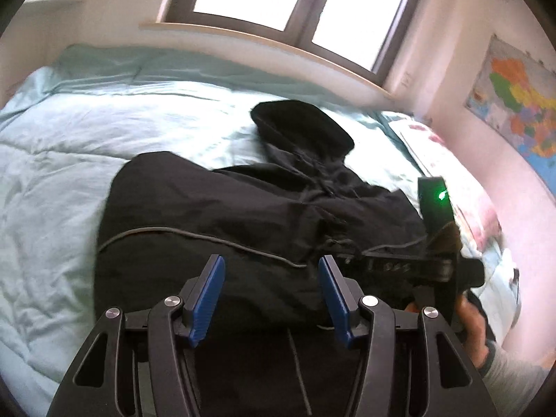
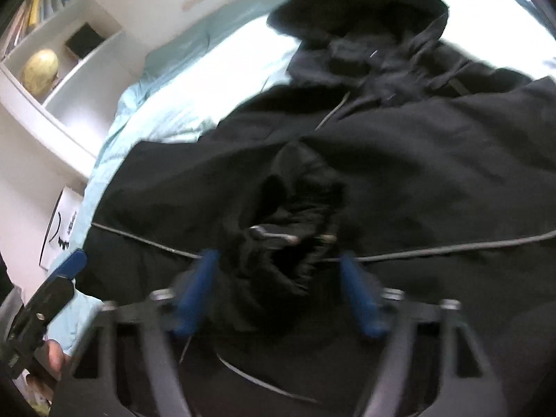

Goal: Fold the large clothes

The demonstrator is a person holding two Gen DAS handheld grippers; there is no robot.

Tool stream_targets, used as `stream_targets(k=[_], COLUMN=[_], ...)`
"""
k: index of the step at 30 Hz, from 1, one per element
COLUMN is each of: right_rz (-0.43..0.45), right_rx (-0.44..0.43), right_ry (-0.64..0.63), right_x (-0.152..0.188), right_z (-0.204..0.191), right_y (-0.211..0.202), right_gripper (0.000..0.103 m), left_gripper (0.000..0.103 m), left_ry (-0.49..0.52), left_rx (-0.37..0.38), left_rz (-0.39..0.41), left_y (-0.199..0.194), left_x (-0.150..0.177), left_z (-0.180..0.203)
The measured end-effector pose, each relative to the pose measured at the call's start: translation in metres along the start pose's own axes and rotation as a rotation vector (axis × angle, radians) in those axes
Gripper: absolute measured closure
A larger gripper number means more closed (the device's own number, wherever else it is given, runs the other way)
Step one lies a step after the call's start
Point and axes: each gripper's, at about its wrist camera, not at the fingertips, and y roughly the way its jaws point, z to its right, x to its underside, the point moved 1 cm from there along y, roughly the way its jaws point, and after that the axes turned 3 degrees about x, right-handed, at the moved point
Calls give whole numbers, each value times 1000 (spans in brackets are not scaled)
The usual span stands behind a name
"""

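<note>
The left gripper (image 1: 271,295) hangs with its blue-padded jaws spread wide and holding nothing, just above the black hooded jacket (image 1: 243,215). The right gripper (image 2: 278,292) is also spread wide, a bunched black sleeve cuff (image 2: 295,222) lying loose between its blurred fingers. The jacket sprawls across the pale blue quilted bed (image 1: 69,160), hood toward the window (image 1: 299,3).

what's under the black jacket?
The black hooded jacket lies on a light blue duvet, which shows around it on the bed. Whatever sits directly beneath the jacket is covered. Both grippers, left and right, are open above it.
</note>
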Motion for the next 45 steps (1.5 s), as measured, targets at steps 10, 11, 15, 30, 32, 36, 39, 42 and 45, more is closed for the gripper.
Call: stream_targets(k=[10, 11, 15, 30, 32, 36, 39, 42, 45], right_rz=[267, 284, 355, 148, 125, 122, 232, 263, 214], right_rx=[165, 175, 263, 435, 384, 330, 296, 278, 298], right_ry=[-123, -126, -140, 42, 78, 99, 75, 14, -55], right_x=[-12, -16, -26, 8, 16, 16, 3, -18, -36], right_z=[-3, 4, 36, 221, 234, 231, 206, 169, 139], right_y=[-96, -109, -155, -121, -116, -139, -178, -182, -149], right_gripper=[67, 67, 67, 68, 67, 53, 40, 39, 39], left_gripper=[45, 45, 45, 46, 46, 45, 45, 45, 45], left_ry=[-6, -3, 30, 165, 141, 124, 105, 83, 55], left_rx=[-98, -100, -90, -92, -73, -38, -16, -84, -172], left_rz=[63, 55, -19, -321, -322, -253, -174, -188, -242], left_y=[0, 4, 37, 154, 154, 129, 113, 134, 169], left_x=[-26, -29, -33, 17, 15, -3, -26, -45, -40], left_z=[6, 10, 32, 84, 75, 73, 72, 69, 52])
